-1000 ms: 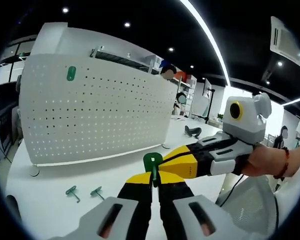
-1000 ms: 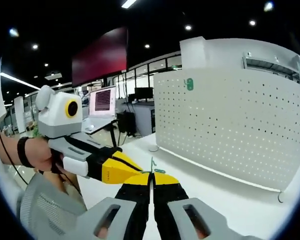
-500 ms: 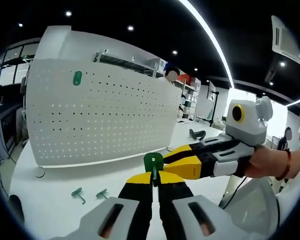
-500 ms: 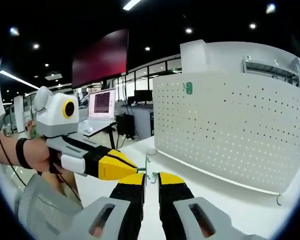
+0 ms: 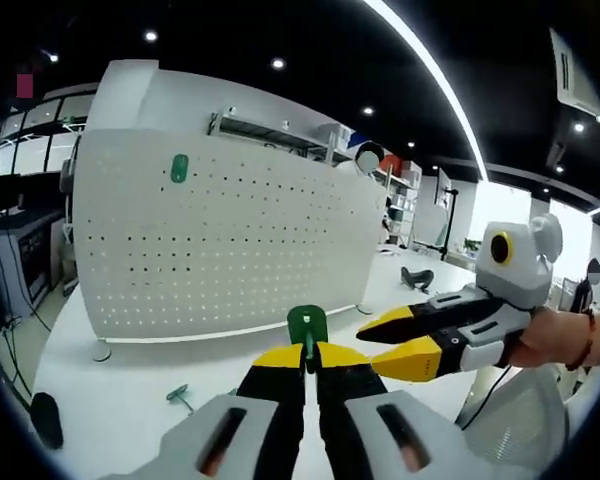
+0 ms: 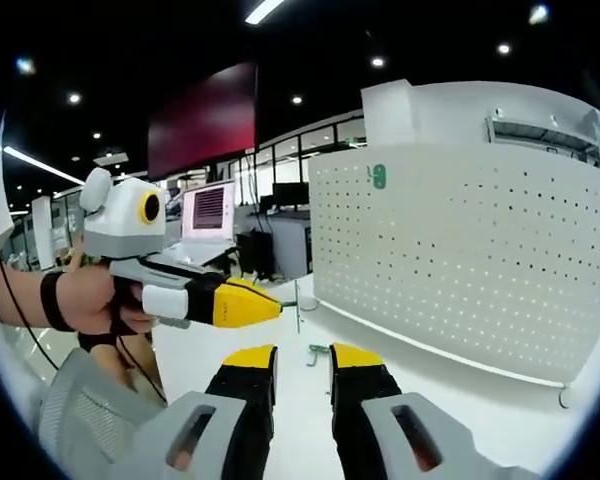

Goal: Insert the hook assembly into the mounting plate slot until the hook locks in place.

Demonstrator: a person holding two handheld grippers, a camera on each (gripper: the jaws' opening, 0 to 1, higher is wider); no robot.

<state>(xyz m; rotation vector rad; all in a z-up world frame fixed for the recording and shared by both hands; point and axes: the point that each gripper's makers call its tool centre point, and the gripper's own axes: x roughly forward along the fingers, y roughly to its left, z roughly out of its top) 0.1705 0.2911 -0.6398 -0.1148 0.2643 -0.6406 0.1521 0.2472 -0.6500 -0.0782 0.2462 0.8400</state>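
My left gripper [image 5: 306, 352] is shut on the stem of a green hook assembly [image 5: 306, 324], held up in front of the white perforated mounting plate [image 5: 220, 240]. One green hook [image 5: 180, 168] sits in the plate's upper left. My right gripper [image 5: 372, 350] reaches in from the right, open and just clear of the held hook. In the right gripper view its own jaws [image 6: 302, 358] stand apart with nothing between them. There, the left gripper [image 6: 278, 305] comes from the left with the thin hook assembly [image 6: 297, 308] at its tip. The plate [image 6: 470, 250] carries the green hook [image 6: 379, 176].
A loose green hook [image 5: 180, 397] lies on the white table [image 5: 110, 400] in front of the plate, also seen as a hook [image 6: 320, 349] past the right jaws. A black object [image 5: 416, 278] lies at the far right. A mesh chair [image 6: 90, 420] and monitor [image 6: 208, 208] stand to the left.
My right gripper has opened, let go of the hook assembly and drawn back from it. The left gripper keeps hold of the hook assembly, and its view has shifted so the plate sits further right.
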